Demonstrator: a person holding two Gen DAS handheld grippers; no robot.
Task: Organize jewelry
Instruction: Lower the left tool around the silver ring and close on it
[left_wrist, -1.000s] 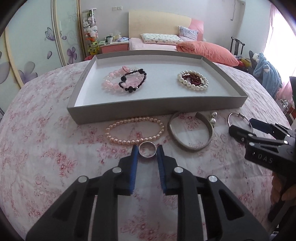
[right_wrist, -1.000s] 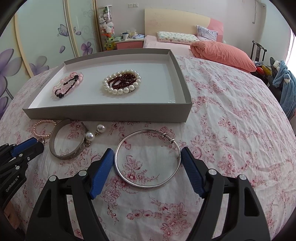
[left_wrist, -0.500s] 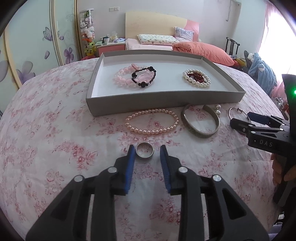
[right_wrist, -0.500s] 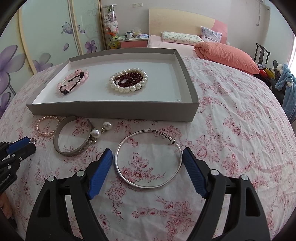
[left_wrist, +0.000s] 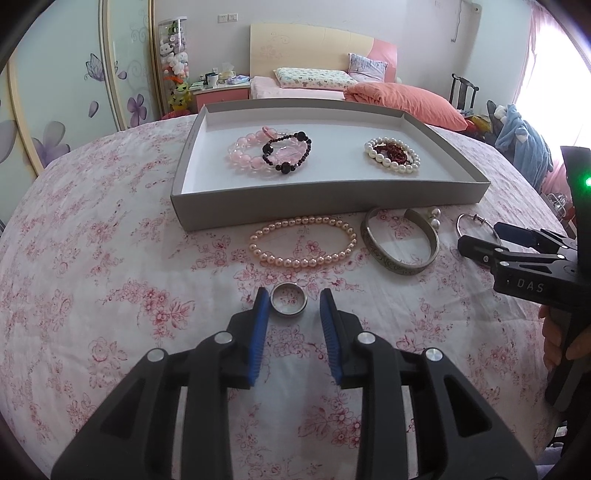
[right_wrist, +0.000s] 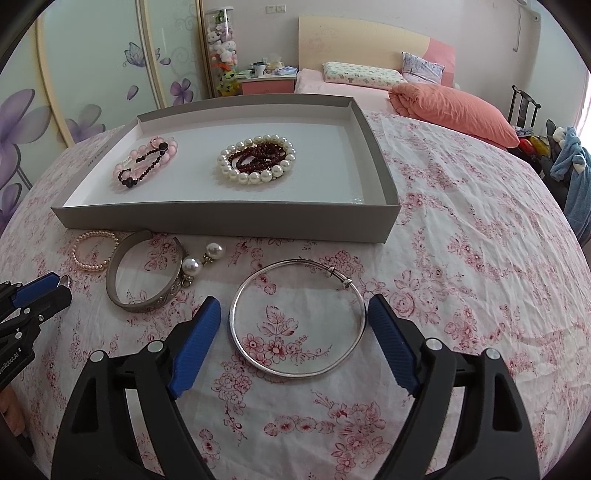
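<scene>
We are hovering over the silver ring (left_wrist: 288, 305), which is lying flat on the flowered bedspread (left_wrist: 110, 280) between the parted blue pads of our left gripper (left_wrist: 291, 308), untouched on both sides. Beyond it the pink pearl strand (left_wrist: 303, 241) and the engraved silver cuff (left_wrist: 400, 245) are resting just in front of the grey tray (left_wrist: 325, 206), with two pearl earrings (right_wrist: 202, 259) beside the cuff. Inside the tray the pink bead bracelet (left_wrist: 246, 157) is lying under a black beaded one (left_wrist: 286, 157), and a white pearl bracelet (right_wrist: 255, 159) is ringing dark red beads (right_wrist: 258, 154). Our right gripper (right_wrist: 293, 325) is spreading wide around the thin silver bangle (right_wrist: 297, 326), its right pad just beside the wire. Around us a pink bedroom is showing: headboard (left_wrist: 314, 48), orange pillow (right_wrist: 454, 107), wardrobe doors (right_wrist: 96, 66) painted with purple flowers. On the right gripper's body we are reading "DAS"; on the left gripper's, seen sideways, "enRobot.AI".
</scene>
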